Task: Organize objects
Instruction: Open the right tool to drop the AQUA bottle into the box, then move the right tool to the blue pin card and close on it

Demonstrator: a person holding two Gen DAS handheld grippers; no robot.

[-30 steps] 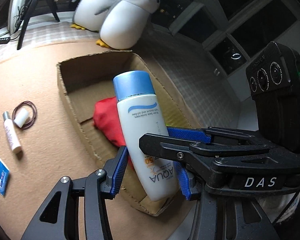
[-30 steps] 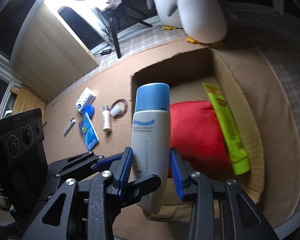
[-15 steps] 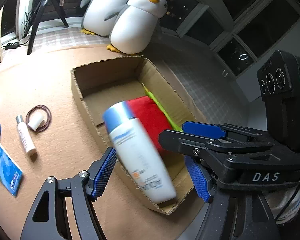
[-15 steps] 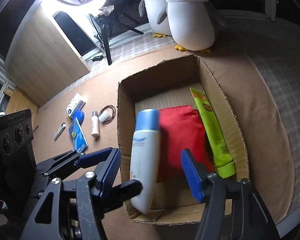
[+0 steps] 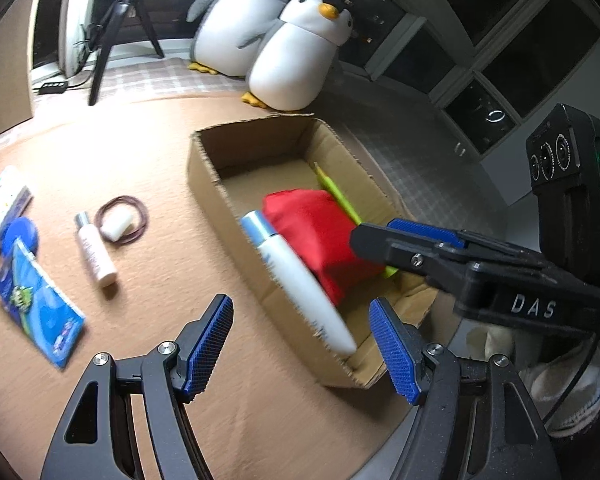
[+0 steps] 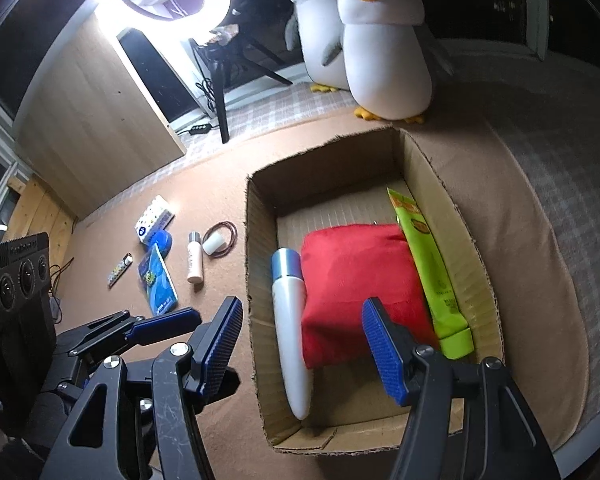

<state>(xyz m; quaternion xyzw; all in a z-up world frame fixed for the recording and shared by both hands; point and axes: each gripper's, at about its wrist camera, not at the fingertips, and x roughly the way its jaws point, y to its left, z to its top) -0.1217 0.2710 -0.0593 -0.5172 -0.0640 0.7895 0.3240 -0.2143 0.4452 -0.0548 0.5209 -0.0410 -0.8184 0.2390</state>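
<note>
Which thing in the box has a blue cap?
The white bottle lying along the cardboard box's left wall. The red pouch has no cap, and the green tube's is green.

1. The bottle (image 5: 296, 280) is smeared by motion blur in the left wrist view, and its label cannot be read in either view
2. The box (image 6: 256, 280) has its near right corner hidden behind the right gripper's finger (image 6: 384, 348) in the right wrist view
3. The red pouch (image 6: 356, 280) has its lower right part covered by that same finger
4. The green tube (image 5: 340, 200) is mostly hidden behind the pouch and the right gripper's arm in the left wrist view
5. Print on the blue packet (image 6: 158, 280) and the small strip (image 6: 120, 270) is too small to read
6. The rear penguin (image 6: 312, 20) is cut off at the top edge
</note>
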